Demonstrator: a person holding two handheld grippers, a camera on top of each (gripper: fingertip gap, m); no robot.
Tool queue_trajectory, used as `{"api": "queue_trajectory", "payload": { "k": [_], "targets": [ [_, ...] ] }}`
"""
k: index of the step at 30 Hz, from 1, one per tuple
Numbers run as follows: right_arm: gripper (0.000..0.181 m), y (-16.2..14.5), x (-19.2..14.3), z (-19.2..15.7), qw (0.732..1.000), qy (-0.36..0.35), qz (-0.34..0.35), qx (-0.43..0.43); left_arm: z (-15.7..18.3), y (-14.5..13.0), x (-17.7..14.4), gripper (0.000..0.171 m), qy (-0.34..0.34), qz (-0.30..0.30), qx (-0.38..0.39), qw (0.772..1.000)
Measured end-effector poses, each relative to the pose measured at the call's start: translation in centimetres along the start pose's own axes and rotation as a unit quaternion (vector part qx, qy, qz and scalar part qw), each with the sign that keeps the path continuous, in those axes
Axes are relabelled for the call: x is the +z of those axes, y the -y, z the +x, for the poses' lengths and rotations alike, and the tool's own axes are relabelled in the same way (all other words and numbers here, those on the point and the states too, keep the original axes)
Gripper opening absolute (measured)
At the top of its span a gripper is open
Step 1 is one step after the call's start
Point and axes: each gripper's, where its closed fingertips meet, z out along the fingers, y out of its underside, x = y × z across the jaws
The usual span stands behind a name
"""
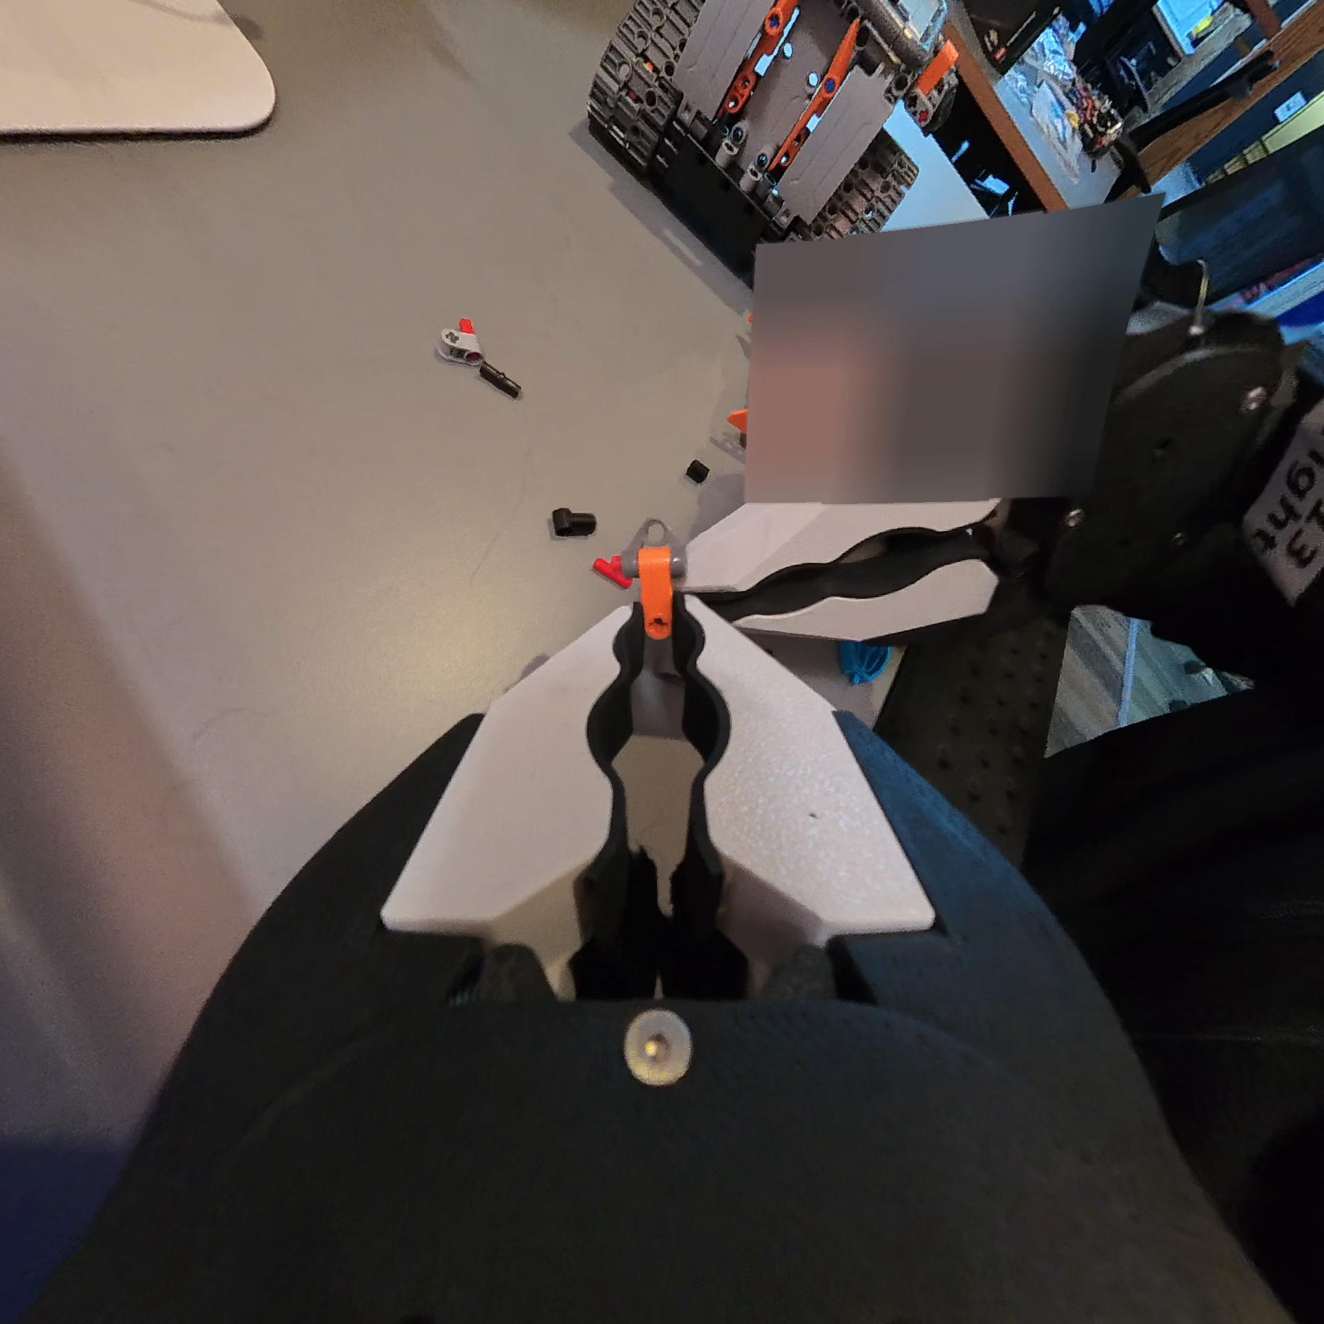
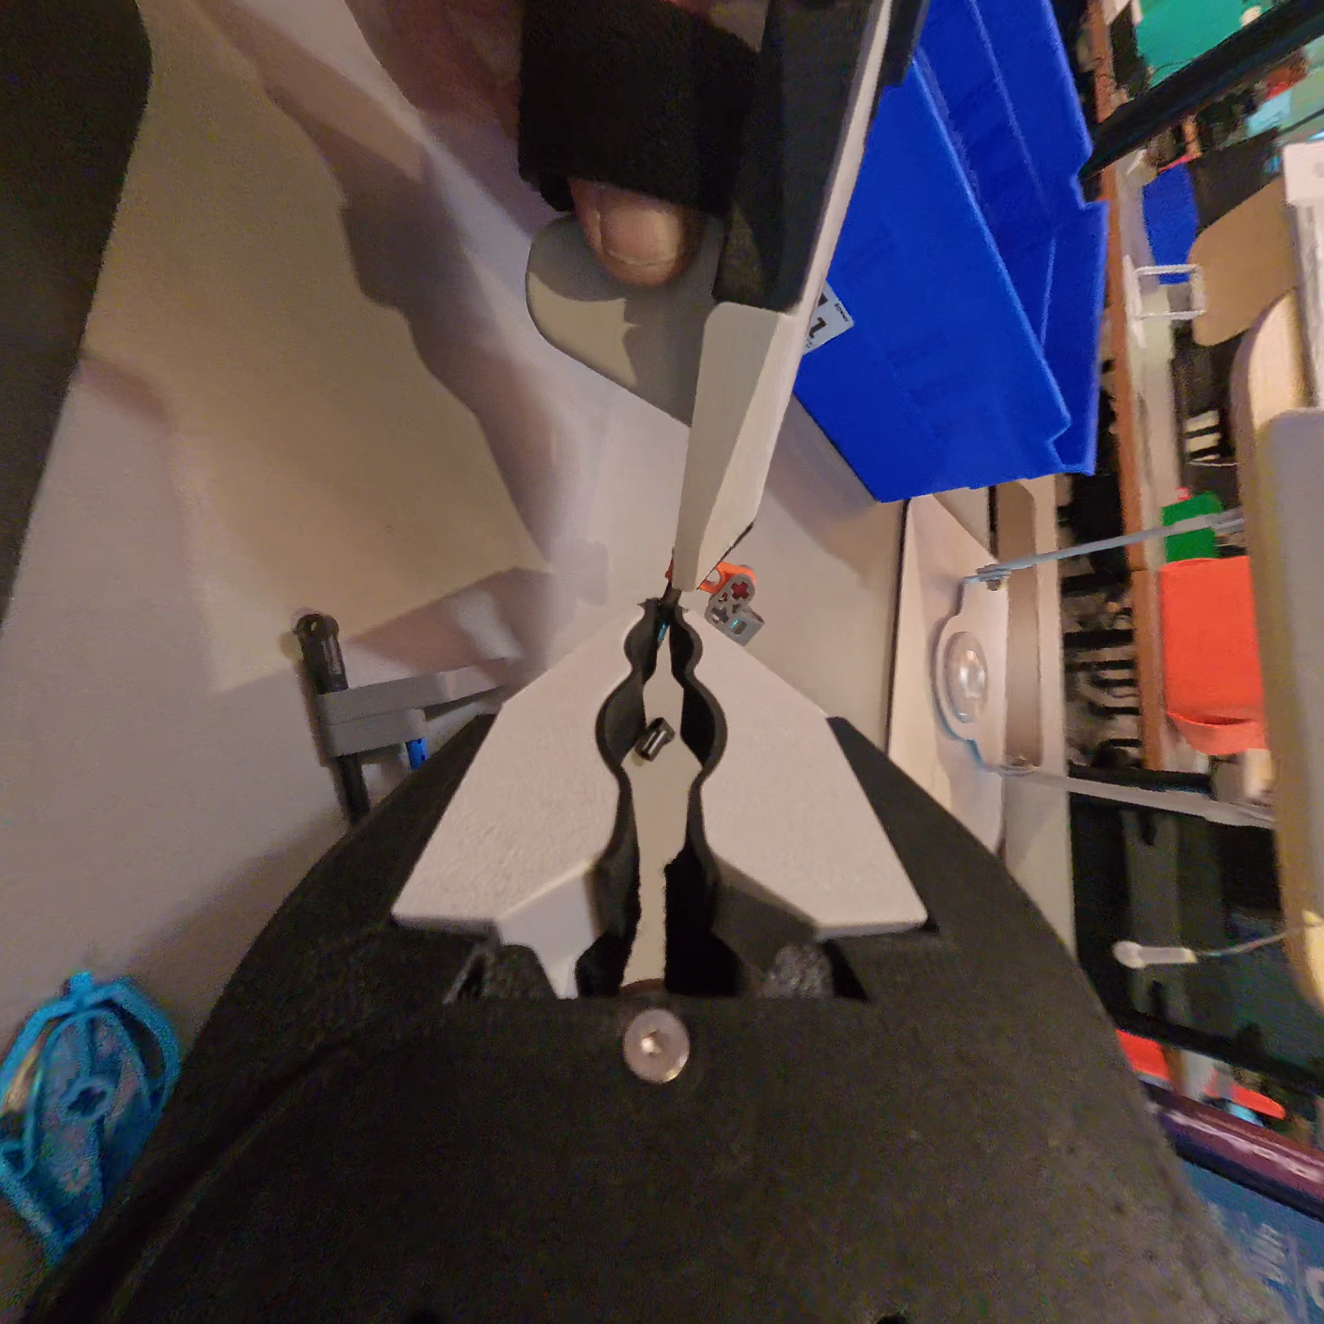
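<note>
An orange connector piece, joined to a grey piece with a red pin, is being pinched at the tips of the left claw, above the pale surface. The right claw is meeting it tip to tip, clamping together on a thin black pin. Two black pegs are lying just beyond; a tracked model is standing farther off.

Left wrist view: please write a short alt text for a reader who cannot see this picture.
The left gripper is shut on a small orange and grey toy-brick piece above a grey table, and the right gripper meets it from the right. Loose black pins and red bits lie nearby; a tracked brick model stands behind.
</note>
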Motion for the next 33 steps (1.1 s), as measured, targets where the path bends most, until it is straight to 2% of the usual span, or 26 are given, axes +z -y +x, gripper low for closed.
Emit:
{"api": "queue_trajectory", "payload": {
  "k": [10, 24, 28, 33],
  "targets": [
    [0.0, 0.0, 0.6, -0.3, 0.988, -0.091, -0.052, -0.112, -0.4, -0.6, -0.1, 0.005, -0.017, 0.071, -0.015, 0.997],
    [0.0, -0.1, 1.3, -0.7, 0.992, -0.082, -0.046, -0.087, -0.9, -1.0, 0.1, 0.005, -0.001, 0.082, 0.002, 0.997],
    [0.0, -0.1, 1.4, -0.8, 0.992, -0.084, -0.049, -0.085, -0.9, -1.1, 0.2, 0.005, 0.025, 0.08, 0.021, 0.996],
    [0.0, 0.2, 1.3, -1.0, 0.998, -0.054, -0.023, -0.033, -0.7, -1.1, 0.0, 0.005, 0.032, 0.094, 0.067, 0.993]
  ]
}}
